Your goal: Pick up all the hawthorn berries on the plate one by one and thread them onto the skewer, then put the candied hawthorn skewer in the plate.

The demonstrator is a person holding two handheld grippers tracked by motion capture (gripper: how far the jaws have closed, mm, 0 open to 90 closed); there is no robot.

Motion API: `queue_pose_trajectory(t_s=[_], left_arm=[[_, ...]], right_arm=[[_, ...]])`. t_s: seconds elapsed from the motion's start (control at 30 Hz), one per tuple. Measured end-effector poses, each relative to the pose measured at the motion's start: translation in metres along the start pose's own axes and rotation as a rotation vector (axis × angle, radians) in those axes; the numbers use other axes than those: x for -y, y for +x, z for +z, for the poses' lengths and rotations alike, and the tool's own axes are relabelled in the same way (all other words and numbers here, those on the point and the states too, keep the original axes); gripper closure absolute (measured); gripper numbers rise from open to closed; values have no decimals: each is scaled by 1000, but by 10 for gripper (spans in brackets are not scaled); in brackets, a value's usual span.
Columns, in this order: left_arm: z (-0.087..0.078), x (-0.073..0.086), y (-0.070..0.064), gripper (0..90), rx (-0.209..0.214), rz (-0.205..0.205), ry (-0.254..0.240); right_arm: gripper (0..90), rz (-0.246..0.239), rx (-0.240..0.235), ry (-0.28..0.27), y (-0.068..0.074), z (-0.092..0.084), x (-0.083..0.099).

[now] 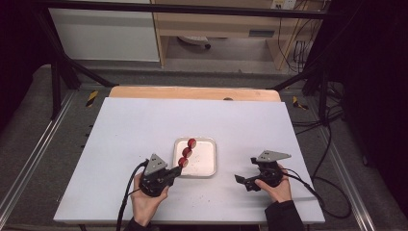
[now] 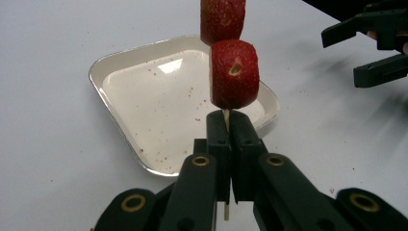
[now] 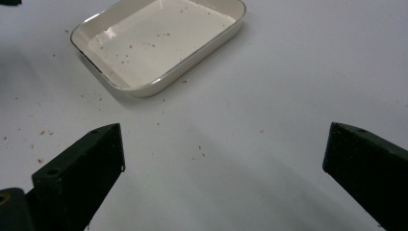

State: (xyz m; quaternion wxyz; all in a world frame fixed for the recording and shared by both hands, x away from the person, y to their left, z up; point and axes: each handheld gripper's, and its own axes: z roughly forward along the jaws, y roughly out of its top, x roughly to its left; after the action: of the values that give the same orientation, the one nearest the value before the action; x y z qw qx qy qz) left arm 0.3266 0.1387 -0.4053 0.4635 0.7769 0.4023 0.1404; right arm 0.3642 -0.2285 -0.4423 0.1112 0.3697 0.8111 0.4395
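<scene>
White tabletop (image 1: 144, 130) fills the high view, with grey floor, a wooden cabinet and cables beyond; one shallow tray (image 1: 207, 166) sits mid-table, and three strawberry pieces (image 1: 187, 153) on one skewer reach over its left side from the left gripper (image 1: 173, 172), while the right gripper (image 1: 246, 174) rests apart, right of the tray. Left gripper view: jaws clamp tight on the thin skewer (image 2: 225, 118), two strawberry pieces visible above the crumb-speckled tray. Right gripper view: jaws spread wide, holding nothing, above the speckled table, the tray (image 3: 192, 57) ahead.
</scene>
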Motion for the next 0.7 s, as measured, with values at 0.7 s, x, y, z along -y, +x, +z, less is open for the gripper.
queue_pose_trajectory(t_s=[0.7], left_arm=[[19,-37,10,883,-21,43,88]], right_arm=[[15,-5,14,11,-4,-10,21]])
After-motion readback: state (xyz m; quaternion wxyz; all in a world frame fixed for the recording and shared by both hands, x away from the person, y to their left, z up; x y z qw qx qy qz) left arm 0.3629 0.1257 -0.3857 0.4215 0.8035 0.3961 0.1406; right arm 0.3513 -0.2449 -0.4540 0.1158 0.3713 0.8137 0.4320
